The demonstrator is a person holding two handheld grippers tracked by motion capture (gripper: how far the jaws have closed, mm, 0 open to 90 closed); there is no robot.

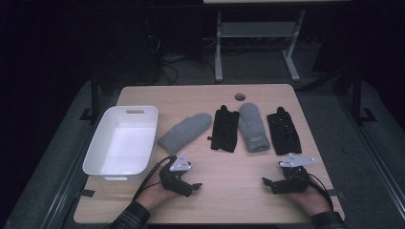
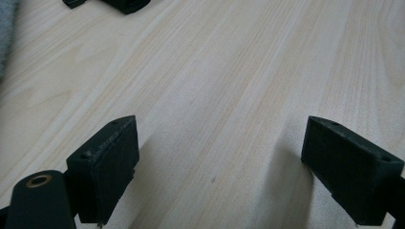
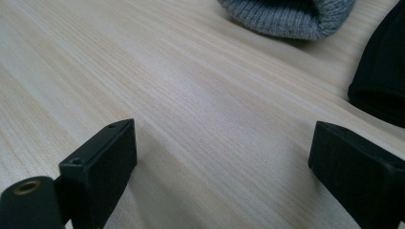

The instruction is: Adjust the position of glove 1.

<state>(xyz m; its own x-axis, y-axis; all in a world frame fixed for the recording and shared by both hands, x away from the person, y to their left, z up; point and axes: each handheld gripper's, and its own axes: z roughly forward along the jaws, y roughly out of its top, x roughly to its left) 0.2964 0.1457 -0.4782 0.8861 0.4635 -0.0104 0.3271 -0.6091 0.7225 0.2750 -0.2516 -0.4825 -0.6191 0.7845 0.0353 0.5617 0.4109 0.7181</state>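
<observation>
Four hand coverings lie in a row across the middle of the table [image 1: 229, 179]: a grey mitten [image 1: 185, 132], a black glove [image 1: 225, 129], a second grey mitten [image 1: 252, 126] and a second black glove [image 1: 284, 131]. My left gripper [image 1: 193, 187] rests near the front edge, pointing right, jaws wide apart over bare wood [image 2: 219, 138]. My right gripper [image 1: 266, 182] sits at the front right, pointing left, also open with nothing between its jaws [image 3: 222, 143]. Ahead of it lie the grey mitten's cuff [image 3: 291, 14] and a black glove's edge [image 3: 382, 81].
A white plastic bin [image 1: 122, 140] stands at the table's left side, holding nothing. A round cable hole [image 1: 239, 97] is near the far edge. A dark object [image 2: 126, 5] crosses the top edge of the left gripper view. Desk legs and cables lie beyond the table.
</observation>
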